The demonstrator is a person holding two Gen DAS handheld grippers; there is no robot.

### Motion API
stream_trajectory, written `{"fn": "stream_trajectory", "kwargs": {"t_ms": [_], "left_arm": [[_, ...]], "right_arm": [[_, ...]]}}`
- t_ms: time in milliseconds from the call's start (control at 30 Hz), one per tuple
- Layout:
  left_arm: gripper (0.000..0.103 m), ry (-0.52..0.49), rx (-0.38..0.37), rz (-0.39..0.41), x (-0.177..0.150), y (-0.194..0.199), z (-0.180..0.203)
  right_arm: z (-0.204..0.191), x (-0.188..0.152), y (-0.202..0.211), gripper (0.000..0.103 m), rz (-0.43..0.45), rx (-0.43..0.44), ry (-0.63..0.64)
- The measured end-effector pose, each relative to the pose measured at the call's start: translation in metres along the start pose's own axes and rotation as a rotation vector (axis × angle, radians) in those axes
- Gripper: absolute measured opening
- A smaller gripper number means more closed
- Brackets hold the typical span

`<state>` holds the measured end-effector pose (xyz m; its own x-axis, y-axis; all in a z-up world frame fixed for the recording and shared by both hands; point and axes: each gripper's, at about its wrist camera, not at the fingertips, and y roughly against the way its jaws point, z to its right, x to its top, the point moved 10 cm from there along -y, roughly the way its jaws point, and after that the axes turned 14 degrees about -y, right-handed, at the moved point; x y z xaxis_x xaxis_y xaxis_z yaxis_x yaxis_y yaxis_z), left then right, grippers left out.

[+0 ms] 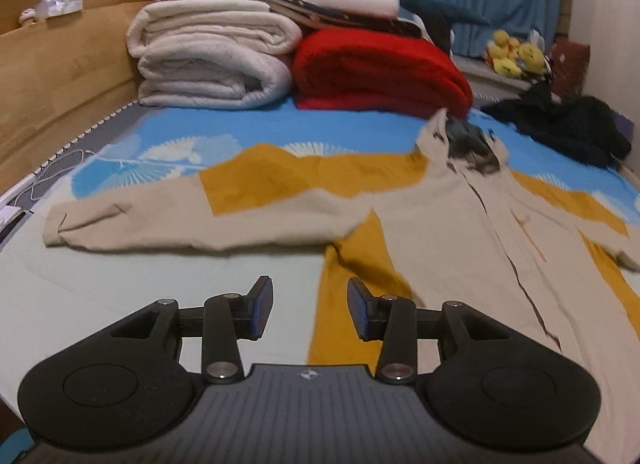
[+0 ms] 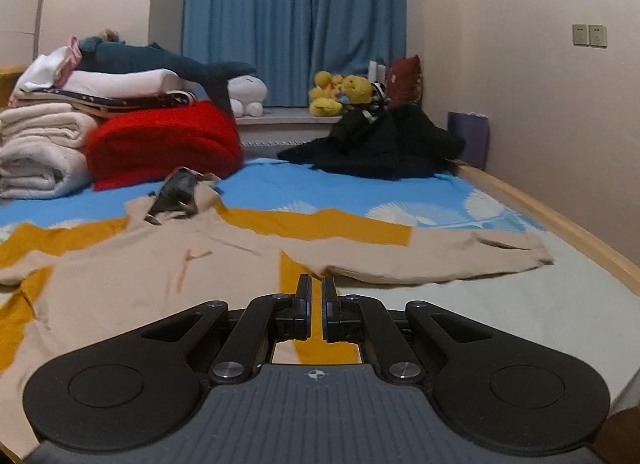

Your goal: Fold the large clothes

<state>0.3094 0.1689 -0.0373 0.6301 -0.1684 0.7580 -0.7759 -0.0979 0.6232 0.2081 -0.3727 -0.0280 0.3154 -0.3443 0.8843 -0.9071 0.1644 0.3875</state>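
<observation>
A beige and mustard-yellow hooded jacket (image 1: 432, 224) lies spread flat on the bed, front up, both sleeves stretched out sideways. Its left sleeve (image 1: 160, 220) reaches toward the bed's left side, and its dark-lined hood (image 1: 468, 140) points toward the folded bedding. My left gripper (image 1: 310, 310) hovers open above the jacket's lower left side, with nothing between its blue pads. In the right wrist view the same jacket (image 2: 132, 272) fills the left half, its other sleeve (image 2: 420, 252) stretching to the right. My right gripper (image 2: 316, 310) is shut and holds nothing, above the jacket's right side.
Folded white quilts (image 1: 208, 56) and a red blanket (image 1: 380, 72) are stacked at the head of the bed. A black garment (image 2: 376, 144) lies heaped at the far right corner. A wooden bed frame (image 1: 52, 76) runs along the left, a wooden rail (image 2: 560, 224) along the right.
</observation>
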Motion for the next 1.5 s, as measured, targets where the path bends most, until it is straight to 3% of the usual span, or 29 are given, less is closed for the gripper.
{"fn": "stream_trajectory", "kwargs": {"t_ms": [133,200,267,300,333,367,533,633,800,933,1033,1100,1300,1400,1500], "left_arm": [[0.045,0.02,0.018,0.011,0.01,-0.017,-0.02],[0.045,0.05,0.015,0.003,0.01,-0.027,-0.033],[0.048,0.092,0.013,-0.005,0.012,-0.041,-0.046],[0.055,0.111,0.026,-0.016,0.012,-0.047,-0.054],[0.058,0.128,0.041,-0.024,0.012,-0.054,-0.061],[0.058,0.14,0.052,-0.029,0.013,-0.06,-0.068],[0.058,0.132,0.102,-0.043,0.012,-0.091,-0.097],[0.059,0.174,0.138,-0.091,0.001,-0.109,-0.119],[0.06,0.309,0.164,-0.119,-0.015,-0.129,-0.168],[0.06,0.42,0.187,-0.144,-0.036,-0.142,-0.213],[0.062,0.503,0.233,-0.166,-0.056,-0.152,-0.25],[0.063,0.579,0.251,-0.171,-0.07,-0.161,-0.274],[0.064,0.797,0.262,-0.162,-0.104,-0.187,-0.326],[0.066,0.874,0.265,-0.123,-0.111,-0.193,-0.342],[0.069,0.895,0.275,-0.089,-0.107,-0.2,-0.354]], "right_arm": [[-0.019,0.003,-0.002,0.004,0.004,0.039,-0.027],[-0.03,0.003,-0.004,0.011,0.003,0.058,-0.025],[-0.042,0.006,-0.001,0.036,0.023,0.075,-0.029],[-0.047,0.009,0.0,0.044,0.033,0.088,-0.034],[-0.054,0.014,0.002,0.057,0.051,0.121,-0.051],[-0.061,0.019,0.005,0.063,0.069,0.155,-0.068],[-0.102,0.04,0.013,0.065,0.139,0.249,-0.008],[-0.129,0.055,0.012,0.069,0.152,0.294,0.005],[-0.193,0.091,-0.01,0.069,0.229,0.317,0.116],[-0.232,0.105,-0.041,0.069,0.276,0.326,0.134],[-0.24,0.091,-0.063,0.069,0.275,0.341,0.157],[-0.245,0.071,-0.077,0.069,0.218,0.352,0.2],[-0.266,0.051,-0.099,0.067,0.179,0.394,0.302],[-0.266,0.047,-0.115,0.051,0.112,0.398,0.278],[-0.263,0.045,-0.126,0.027,0.055,0.407,0.228]]}}
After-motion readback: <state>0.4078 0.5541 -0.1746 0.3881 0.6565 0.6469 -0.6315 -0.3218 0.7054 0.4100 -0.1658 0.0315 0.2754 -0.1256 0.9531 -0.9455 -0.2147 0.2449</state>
